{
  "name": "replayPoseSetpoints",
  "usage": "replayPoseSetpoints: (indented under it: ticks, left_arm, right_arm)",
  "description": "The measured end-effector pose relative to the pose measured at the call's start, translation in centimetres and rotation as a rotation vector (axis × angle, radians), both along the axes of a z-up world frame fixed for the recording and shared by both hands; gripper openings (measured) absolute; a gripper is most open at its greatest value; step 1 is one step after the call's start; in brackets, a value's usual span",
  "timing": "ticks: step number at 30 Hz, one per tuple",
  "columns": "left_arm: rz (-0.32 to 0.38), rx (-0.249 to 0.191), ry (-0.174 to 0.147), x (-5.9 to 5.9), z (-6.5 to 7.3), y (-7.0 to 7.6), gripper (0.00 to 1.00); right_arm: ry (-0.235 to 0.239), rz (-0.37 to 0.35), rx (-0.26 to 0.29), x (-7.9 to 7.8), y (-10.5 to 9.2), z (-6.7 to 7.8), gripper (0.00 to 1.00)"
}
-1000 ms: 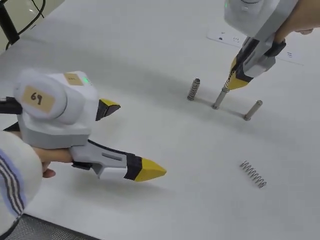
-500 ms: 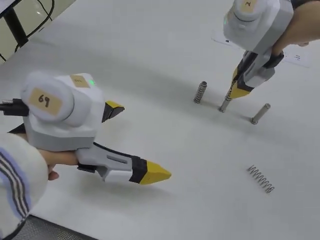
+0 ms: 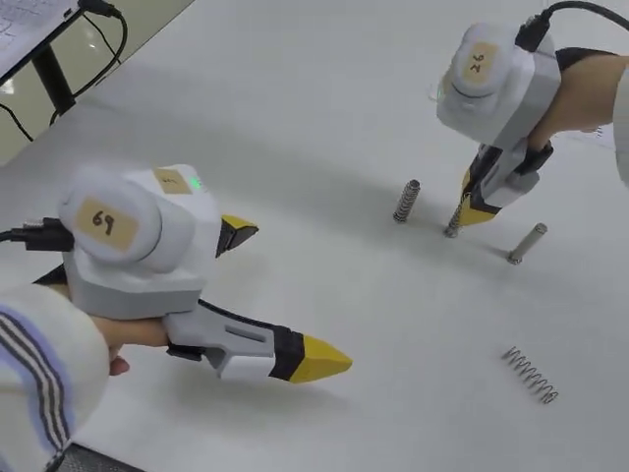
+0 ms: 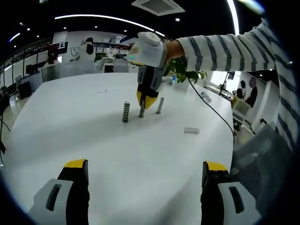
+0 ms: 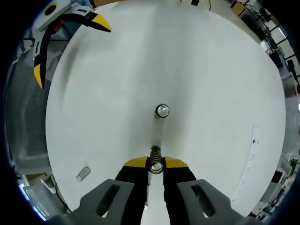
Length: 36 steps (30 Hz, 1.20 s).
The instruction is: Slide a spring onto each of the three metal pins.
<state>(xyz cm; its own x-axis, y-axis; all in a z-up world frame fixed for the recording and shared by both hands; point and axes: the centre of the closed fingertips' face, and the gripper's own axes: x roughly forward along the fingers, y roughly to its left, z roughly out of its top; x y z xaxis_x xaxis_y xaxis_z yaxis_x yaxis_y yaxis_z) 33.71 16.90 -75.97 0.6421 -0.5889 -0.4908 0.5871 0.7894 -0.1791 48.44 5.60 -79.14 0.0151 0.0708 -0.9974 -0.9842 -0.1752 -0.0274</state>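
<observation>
My right claw (image 5: 156,162) is clenched on a spring (image 5: 155,153), and that spring sits over the middle pin (image 3: 451,231) of three pins standing in a row on the white counter (image 3: 324,128). In the right gripper view the yellow tips pinch the coils from both sides, and the pin's shiny top shows inside the coil. In the head view this claw points steeply down onto the pin from above.

To one side of it, the covered pin (image 3: 406,201) stands upright with a spring wrapped along its length. On the other side is the bare pin (image 3: 527,243), plain metal with nothing on it. A loose spring (image 3: 531,375) lies flat on the counter, well apart from the row and nearer to me.

My left claw (image 3: 285,295) is released, its jaws spread wide and grasping nothing. It is held low over the counter, well apart from the pins. In the left gripper view its two yellow-tipped jaws stand at the bottom corners, with the row of pins farther off between them.
</observation>
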Motion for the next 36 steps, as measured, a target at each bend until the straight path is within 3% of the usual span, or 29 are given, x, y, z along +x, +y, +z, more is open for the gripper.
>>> replayPoseSetpoints:
  ticks: [8, 13, 20, 28, 36]
  left_arm:
    - [-0.019, 0.010, 0.007, -0.3, -0.2, -0.5, 0.98]
    - [-0.021, -0.007, 0.009, -0.3, -0.1, -0.8, 0.98]
    - [-0.017, -0.023, 0.009, -0.2, 0.0, -1.0, 0.97]
    - [-0.027, -0.011, 0.019, -0.4, -0.2, -1.0, 0.97]
    - [-0.047, 0.001, 0.000, -0.2, 0.1, -1.8, 0.96]
  right_arm:
    - [-0.013, 0.033, -0.026, 0.6, -0.2, -1.4, 0.09]
    - [-0.008, 0.002, -0.009, 0.4, -0.1, -1.4, 0.09]
    - [-0.026, 0.021, -0.014, 0.3, -0.4, -2.0, 0.09]
    - [-0.010, 0.028, -0.022, -0.5, -0.6, -2.5, 0.11]
    - [-0.019, 0.033, -0.034, -0.3, -0.6, -2.4, 0.14]
